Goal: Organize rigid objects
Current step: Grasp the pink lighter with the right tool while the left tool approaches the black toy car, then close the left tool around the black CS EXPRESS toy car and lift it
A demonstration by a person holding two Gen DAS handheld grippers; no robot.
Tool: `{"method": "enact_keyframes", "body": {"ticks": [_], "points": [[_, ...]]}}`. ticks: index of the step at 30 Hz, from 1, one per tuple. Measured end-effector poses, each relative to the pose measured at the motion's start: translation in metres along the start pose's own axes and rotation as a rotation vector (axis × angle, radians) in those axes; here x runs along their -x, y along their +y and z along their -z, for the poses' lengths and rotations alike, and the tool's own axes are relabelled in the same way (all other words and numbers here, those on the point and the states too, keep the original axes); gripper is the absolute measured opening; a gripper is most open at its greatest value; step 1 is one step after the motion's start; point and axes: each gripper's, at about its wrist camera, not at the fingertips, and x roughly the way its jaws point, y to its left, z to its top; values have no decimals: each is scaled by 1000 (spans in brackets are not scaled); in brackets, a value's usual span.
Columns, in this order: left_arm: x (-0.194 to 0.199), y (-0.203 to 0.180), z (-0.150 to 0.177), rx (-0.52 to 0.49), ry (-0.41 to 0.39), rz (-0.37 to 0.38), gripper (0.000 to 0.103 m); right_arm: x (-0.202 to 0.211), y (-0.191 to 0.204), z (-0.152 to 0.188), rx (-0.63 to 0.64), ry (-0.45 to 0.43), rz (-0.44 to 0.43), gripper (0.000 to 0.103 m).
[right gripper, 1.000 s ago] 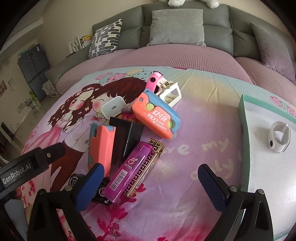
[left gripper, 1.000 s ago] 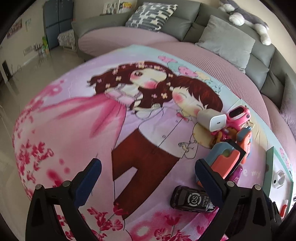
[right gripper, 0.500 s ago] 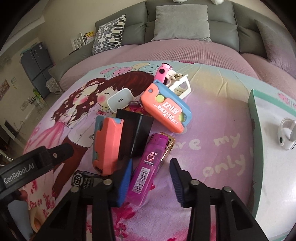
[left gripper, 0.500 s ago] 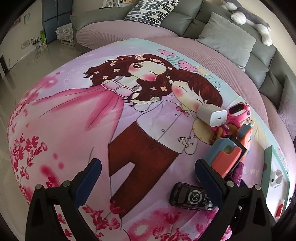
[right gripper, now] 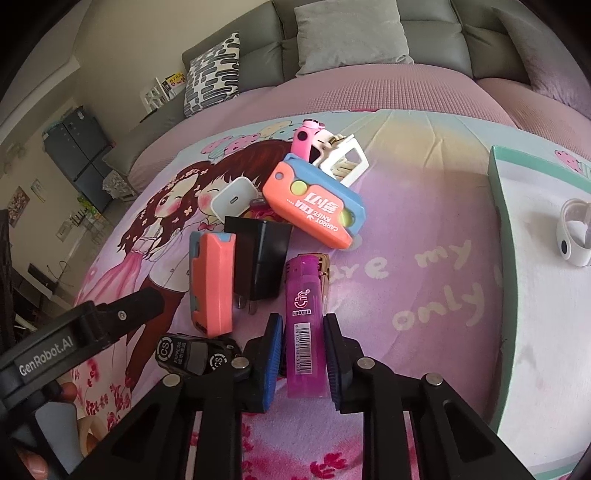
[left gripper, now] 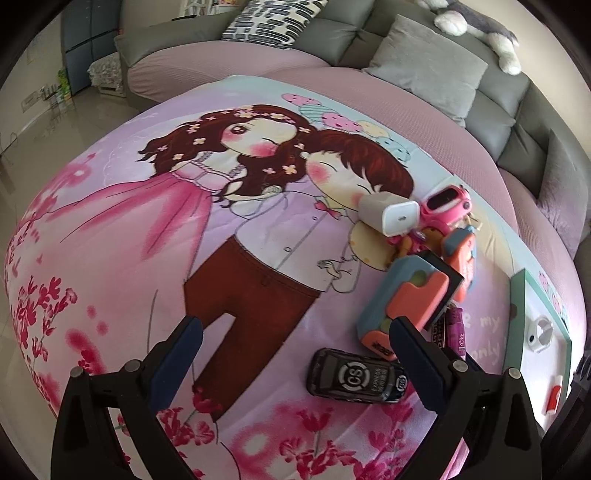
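Observation:
A pile of small rigid items lies on the cartoon blanket (right gripper: pixel 424 229). My right gripper (right gripper: pixel 304 354) has its jaws closing, with both blue pads pressed on the sides of a purple lighter (right gripper: pixel 304 314) lying lengthwise between them. A gold lighter (right gripper: pixel 325 266) lies under its far end. Beside it are a black charger (right gripper: pixel 258 266), two orange-and-blue knife cases (right gripper: pixel 314 206) (right gripper: pixel 212 284) and a black toy car (right gripper: pixel 195 354). My left gripper (left gripper: pixel 295 350) hovers open over bare blanket, left of the toy car (left gripper: pixel 356 376), holding nothing.
A white box with a teal rim (right gripper: pixel 496 221) stands at the right and holds a white wristband (right gripper: pixel 574 236). A white charger (right gripper: pixel 234 197), a pink toy (right gripper: pixel 304 142) and a white frame piece (right gripper: pixel 347 162) lie behind the pile. Grey sofa cushions (right gripper: pixel 351 33) line the back.
My right gripper's jaws went from wide open to closed on the purple lighter, which now lies straight between them. The left gripper stayed open and barely moved.

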Motion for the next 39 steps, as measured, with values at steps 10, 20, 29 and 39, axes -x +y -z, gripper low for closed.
{"method": "enact_keyframes", "body": {"ticks": [10, 20, 29, 39], "points": [[-4, -18, 6, -69, 25, 12, 101, 10, -20, -2, -62, 7, -53, 23], [-8, -24, 9, -97, 41, 12, 101, 15, -25, -1, -81, 8, -72, 23], [-14, -30, 13, -135, 66, 12, 101, 12, -28, 0, -65, 37, -47, 22], [-17, -39, 23, -199, 88, 22, 101, 18, -24, 0, 7, 45, 16, 23]]}}
